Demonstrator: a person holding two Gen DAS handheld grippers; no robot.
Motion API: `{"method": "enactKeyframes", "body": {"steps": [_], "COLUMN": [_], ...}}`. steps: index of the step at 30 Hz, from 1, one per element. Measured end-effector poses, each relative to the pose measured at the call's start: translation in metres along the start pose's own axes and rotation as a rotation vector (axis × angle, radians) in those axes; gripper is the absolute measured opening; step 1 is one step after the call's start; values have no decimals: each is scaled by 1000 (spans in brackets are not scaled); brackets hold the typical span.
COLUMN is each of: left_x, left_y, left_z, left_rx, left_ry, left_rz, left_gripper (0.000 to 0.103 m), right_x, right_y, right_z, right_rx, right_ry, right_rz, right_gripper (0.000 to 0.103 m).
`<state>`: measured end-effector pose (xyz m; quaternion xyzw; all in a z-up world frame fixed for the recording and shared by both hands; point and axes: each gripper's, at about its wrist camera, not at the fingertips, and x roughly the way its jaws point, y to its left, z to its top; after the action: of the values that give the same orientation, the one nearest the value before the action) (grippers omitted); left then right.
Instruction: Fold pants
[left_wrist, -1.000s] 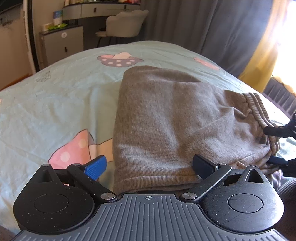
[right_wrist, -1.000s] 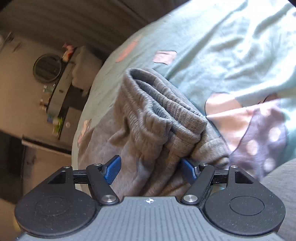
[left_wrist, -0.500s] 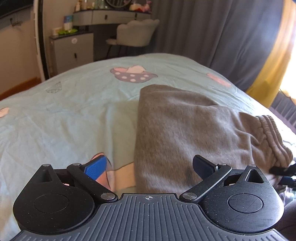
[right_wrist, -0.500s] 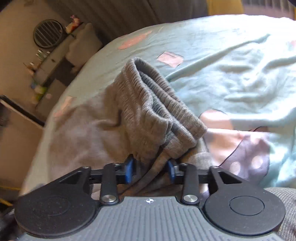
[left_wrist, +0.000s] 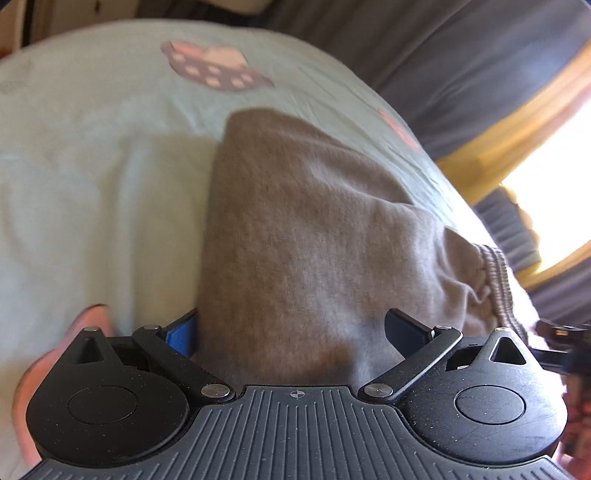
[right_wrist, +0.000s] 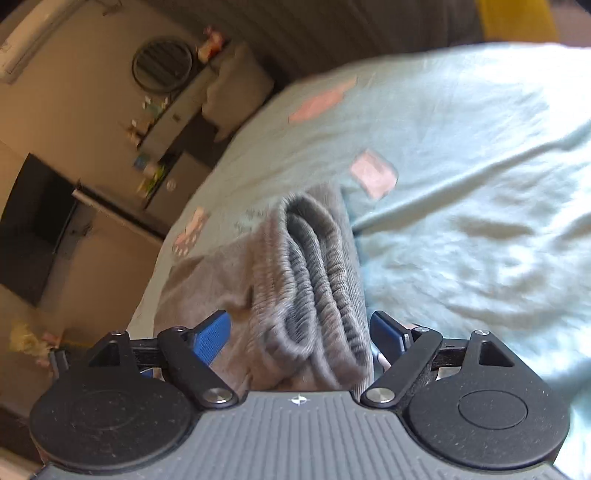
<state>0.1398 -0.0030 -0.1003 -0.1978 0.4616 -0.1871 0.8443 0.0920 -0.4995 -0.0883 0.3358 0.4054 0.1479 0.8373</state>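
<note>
The folded grey pants (left_wrist: 314, 236) are laid on the bedsheet (left_wrist: 92, 166). The left gripper (left_wrist: 291, 328) is held wide over them; the right gripper (right_wrist: 299, 332) is opening around the waistband (right_wrist: 314, 273), nothing gripped.

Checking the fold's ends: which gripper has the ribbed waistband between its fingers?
The right gripper: the ribbed waistband lies between its opening jaws. The left gripper straddles the pants' plain edge.

A pair of grey knit sweatpants (left_wrist: 306, 236) is seen folded into a thick bundle on a bed, its ribbed elastic waistband (right_wrist: 314, 280) doubled over in stacked layers.
</note>
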Motion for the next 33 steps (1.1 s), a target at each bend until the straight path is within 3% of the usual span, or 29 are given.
{"method": "enactKeyframes", "body": {"steps": [3, 7, 10, 11, 12, 14, 17, 19, 22, 24, 25, 26, 27, 29, 33], "left_x": [7, 16, 24, 26, 26, 24, 21, 24, 30, 32, 31, 30, 30, 26, 18], "left_y": [8, 17, 17, 15, 12, 7, 9, 16, 14, 8, 7, 9, 12, 16, 4], "left_z": [5, 17, 24, 26, 27, 28, 28, 28, 29, 31, 32, 33, 35, 36, 40], "left_rx": [-19, -64, -53, -45, -39, -14, 22, 15, 7, 11, 7, -13, -52, -85, -47], "left_ry": [14, 27, 25, 27, 24, 15, 19, 29, 36, 35, 34, 40, 56, 51, 33], "left_rz": [-52, -123, -142, -142, -142, -168, -186, -184, -213, -192, -203, -217, -235, -247, -240], "left_gripper": [103, 103, 103, 103, 103, 98, 85, 84, 96, 96, 85, 59, 52, 43, 37], "right_x": [39, 76, 89, 90, 90, 94, 85, 87, 103, 109, 110, 108, 103, 95, 83], "right_y": [-20, -33, -24, -21, -17, -6, -5, -10, -15, -11, -6, -1, 3, 9, 35], "right_z": [17, 27, 26, 26, 26, 27, 24, 26, 29, 28, 27, 25, 22, 19, 21], "right_rx": [43, 144, 107, 92, 75, 38, 23, 49, 110, 116, 108, 90, 75, 79, 10], "right_ry": [88, 139, 155, 159, 158, 156, 148, 159, 174, 166, 155, 140, 126, 100, 59], "right_rz": [24, 148, 165, 162, 157, 129, 165, 167, 193, 178, 164, 144, 133, 149, 158], "right_gripper": [83, 86, 86, 84, 73, 64, 62, 64, 69, 71, 70, 63, 60, 58, 56]}}
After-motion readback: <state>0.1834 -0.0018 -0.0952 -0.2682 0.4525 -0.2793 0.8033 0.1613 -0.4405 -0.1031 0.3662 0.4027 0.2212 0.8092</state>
